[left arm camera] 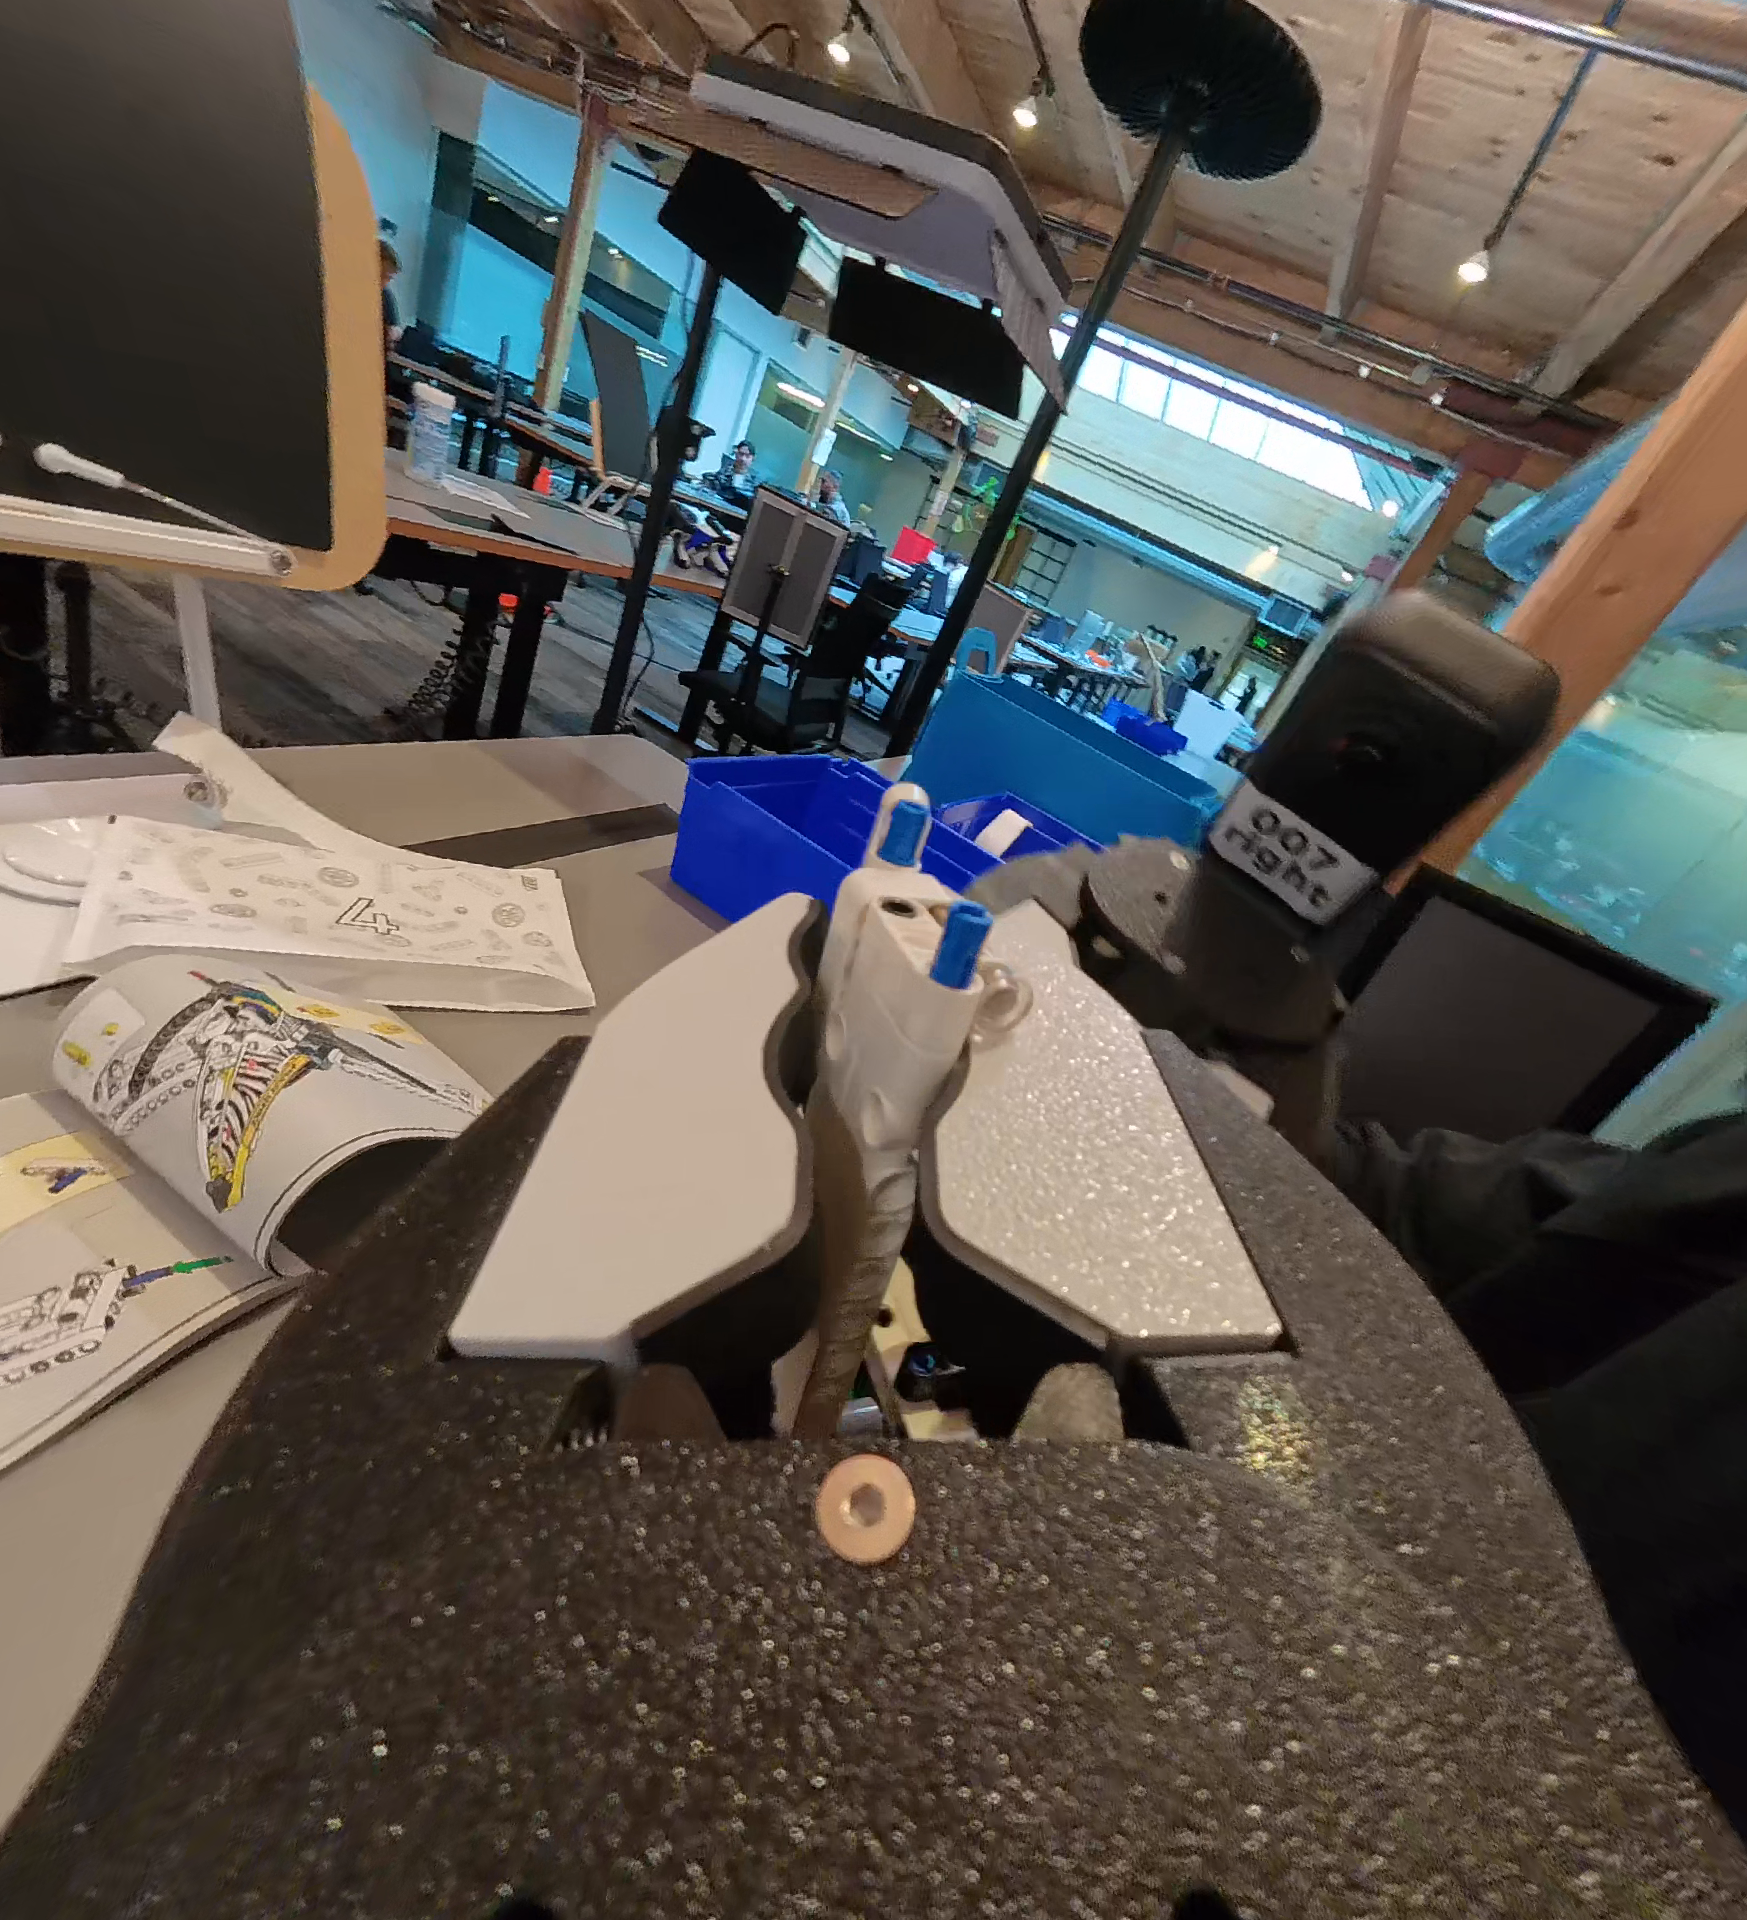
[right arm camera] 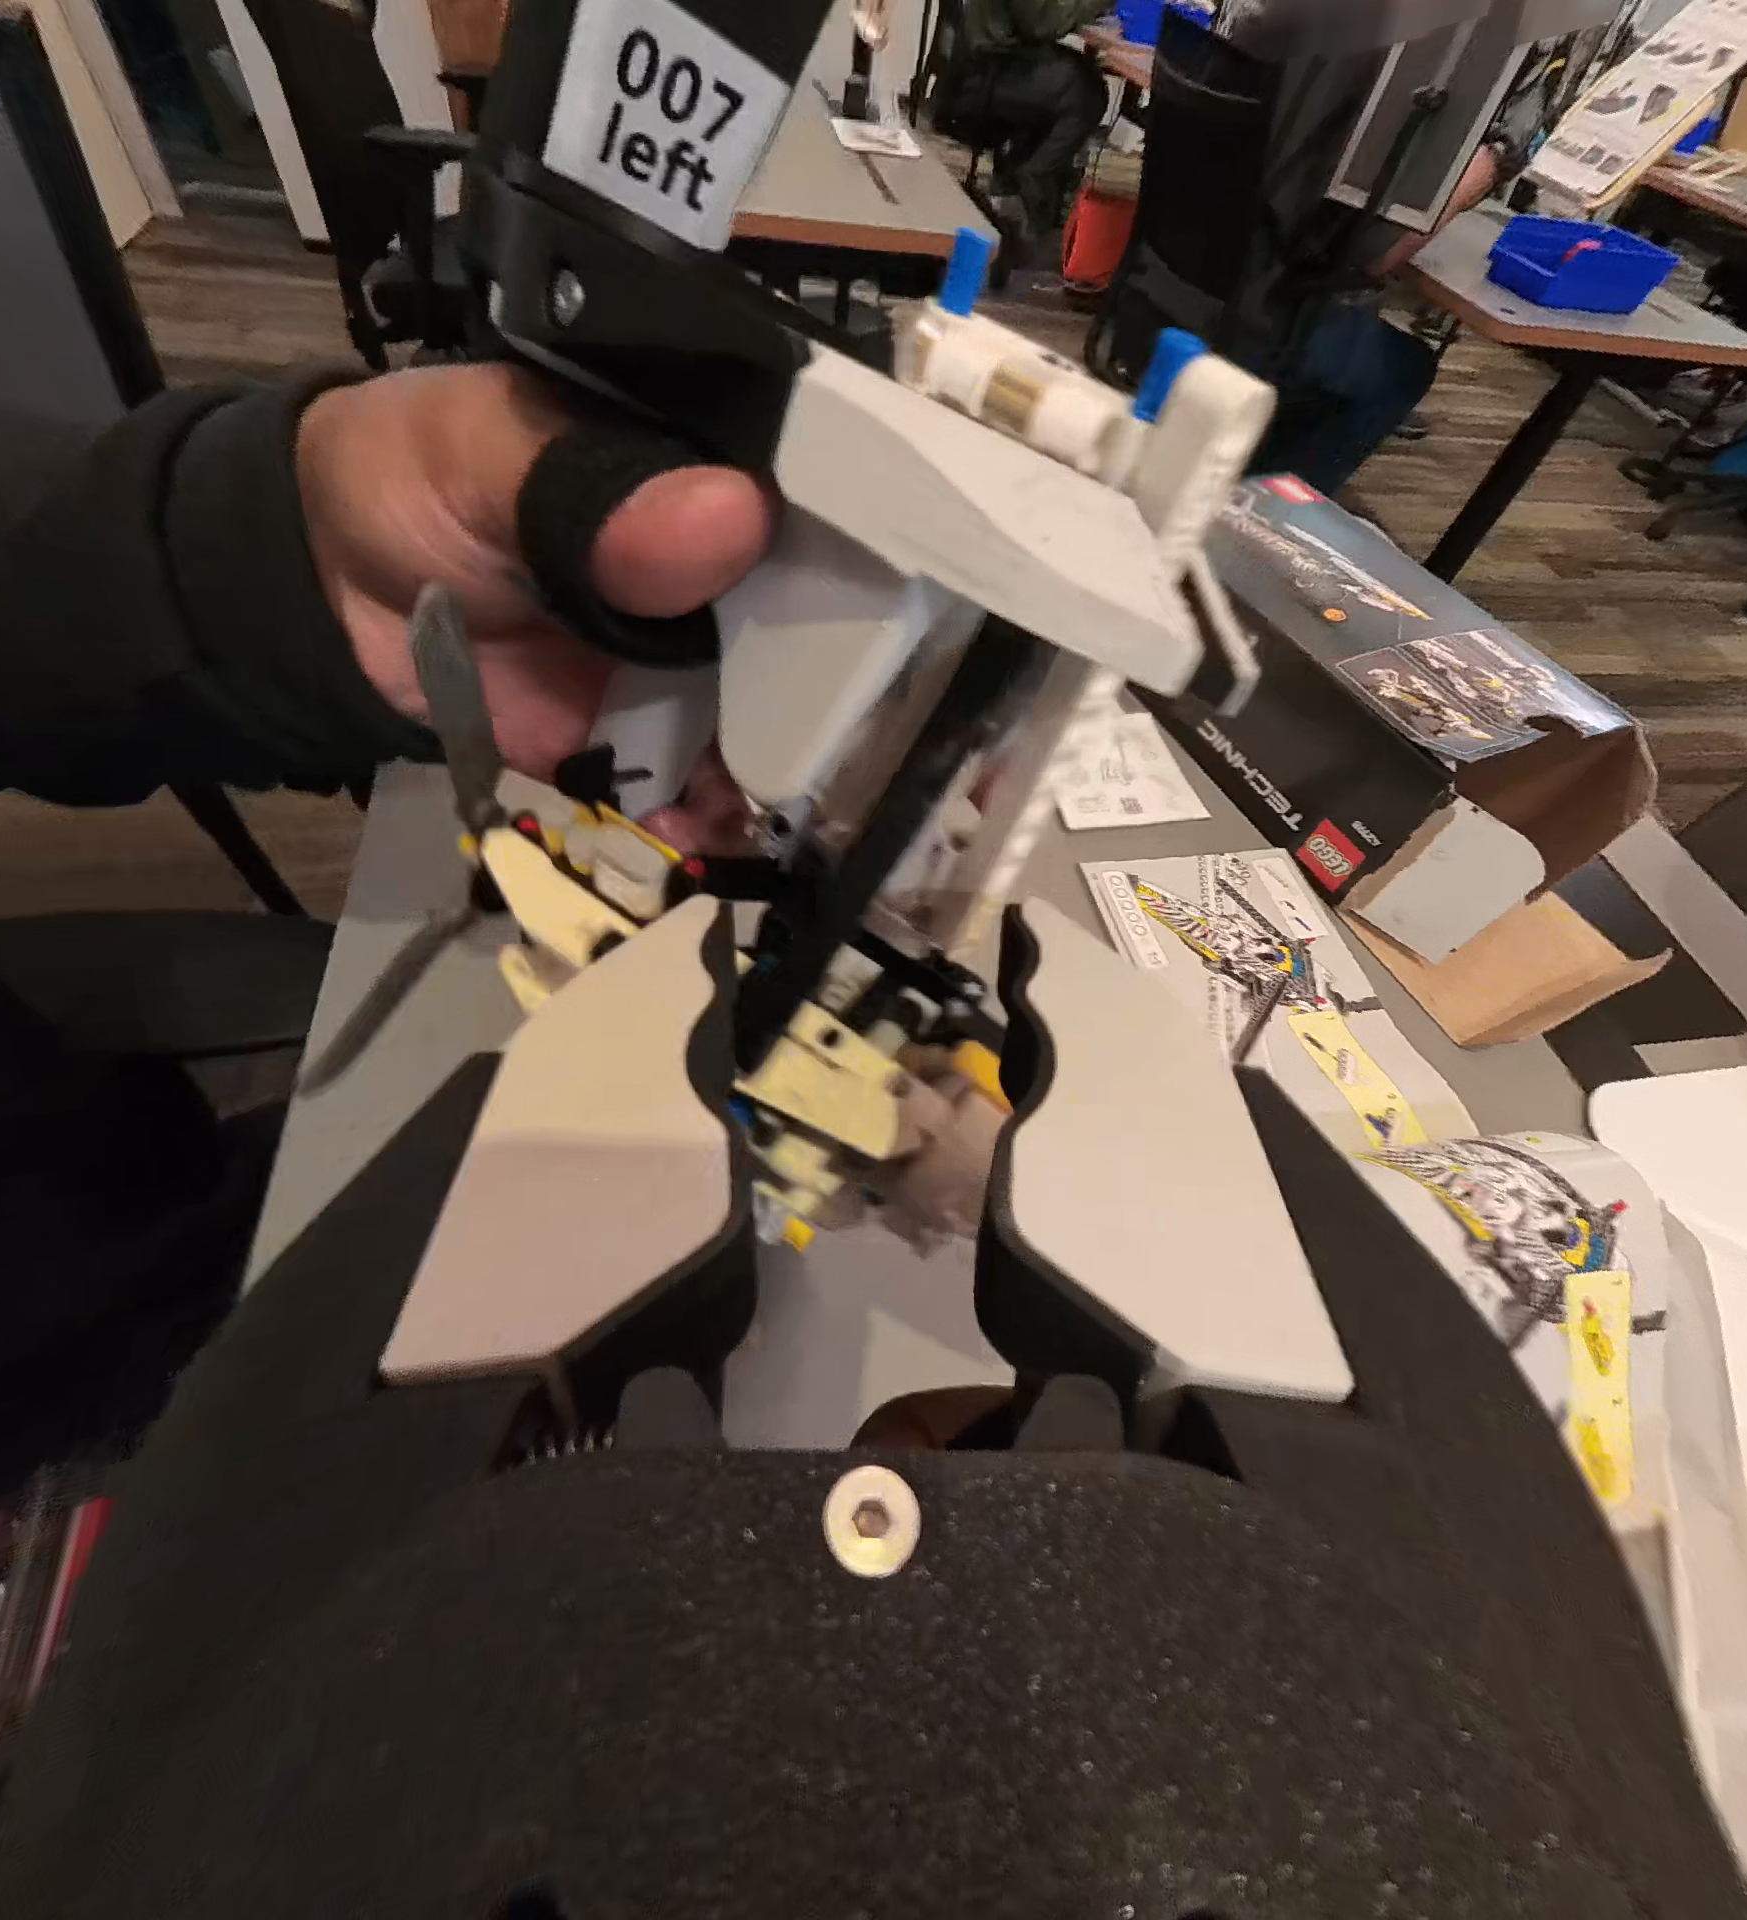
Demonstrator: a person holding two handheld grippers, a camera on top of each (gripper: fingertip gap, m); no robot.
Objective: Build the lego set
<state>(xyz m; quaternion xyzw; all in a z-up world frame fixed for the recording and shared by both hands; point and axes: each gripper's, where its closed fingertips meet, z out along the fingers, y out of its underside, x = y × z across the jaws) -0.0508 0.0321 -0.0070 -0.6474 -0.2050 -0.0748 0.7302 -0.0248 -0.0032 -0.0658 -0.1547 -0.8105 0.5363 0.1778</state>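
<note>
A toy brick model, white, yellow and black, hangs in the air between my two grippers. My left gripper point(left arm camera: 900, 935) is shut on its white end piece point(left arm camera: 890, 1029), which carries two blue pins point(left arm camera: 957, 940). In the right wrist view the left gripper point(right arm camera: 1004, 520), held by a hand point(right arm camera: 453, 520), grips the white beam point(right arm camera: 1056, 395) at the top. My right gripper point(right arm camera: 864, 935) is closed on the model's yellow and black lower body point(right arm camera: 827, 1091), which fills the space between its fingers. A grey propeller blade point(right arm camera: 453, 707) sticks out to the left. The right gripper also shows in the left wrist view point(left arm camera: 1264, 883).
The grey table point(left arm camera: 495, 790) carries an open instruction booklet point(left arm camera: 173, 1091), a printed paper bag point(left arm camera: 329, 914) and a blue bin point(left arm camera: 775, 831). A black set box point(right arm camera: 1368, 675) with an open flap lies at the right. A black screen point(left arm camera: 1492, 1049) stands beyond the right gripper. About 7 cm separates my left fingertips from my right.
</note>
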